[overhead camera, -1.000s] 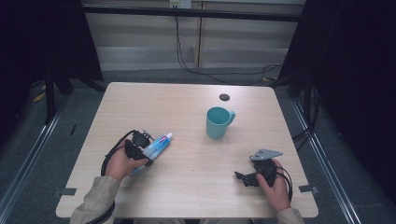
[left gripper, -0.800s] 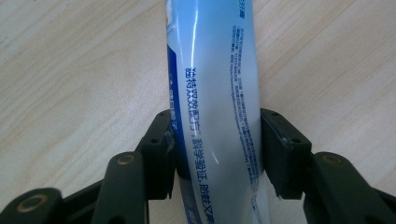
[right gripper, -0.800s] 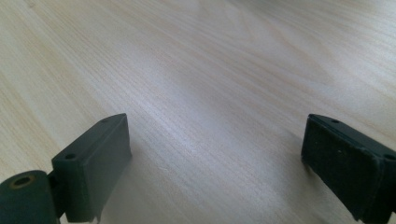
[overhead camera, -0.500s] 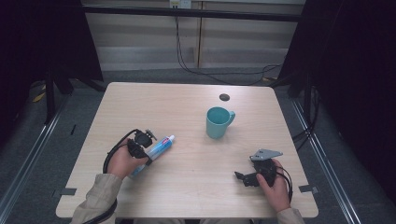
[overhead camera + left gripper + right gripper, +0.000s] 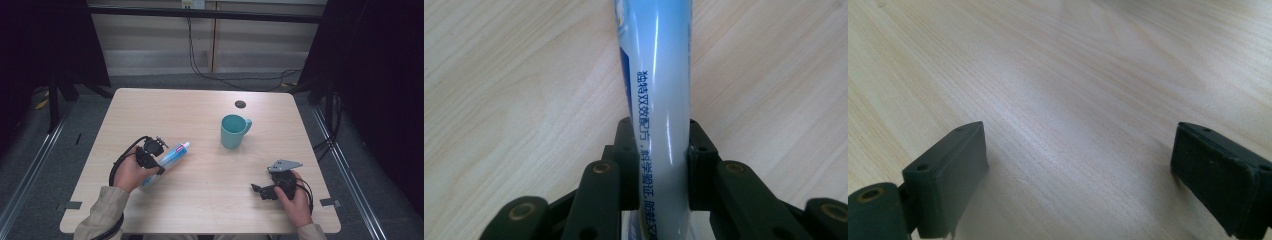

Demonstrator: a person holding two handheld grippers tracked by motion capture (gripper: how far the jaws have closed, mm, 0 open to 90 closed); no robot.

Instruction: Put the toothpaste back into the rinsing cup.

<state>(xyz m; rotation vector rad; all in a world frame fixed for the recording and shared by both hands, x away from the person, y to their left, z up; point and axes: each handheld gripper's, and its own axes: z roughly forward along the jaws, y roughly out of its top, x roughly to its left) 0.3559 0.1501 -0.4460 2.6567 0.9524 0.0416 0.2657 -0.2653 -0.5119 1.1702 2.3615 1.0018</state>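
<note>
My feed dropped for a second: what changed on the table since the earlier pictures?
The left claw closed its jaws onto the blue-and-white toothpaste tube, which lies in the same place. The teal ceramic mug and the open right claw stayed put.

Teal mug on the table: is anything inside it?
The teal mug stands upright, handle to the right. From the high view its visible inside wall looks plain teal, with nothing sticking out. Its near rim hides the bottom, so contents there cannot be ruled out.
</note>
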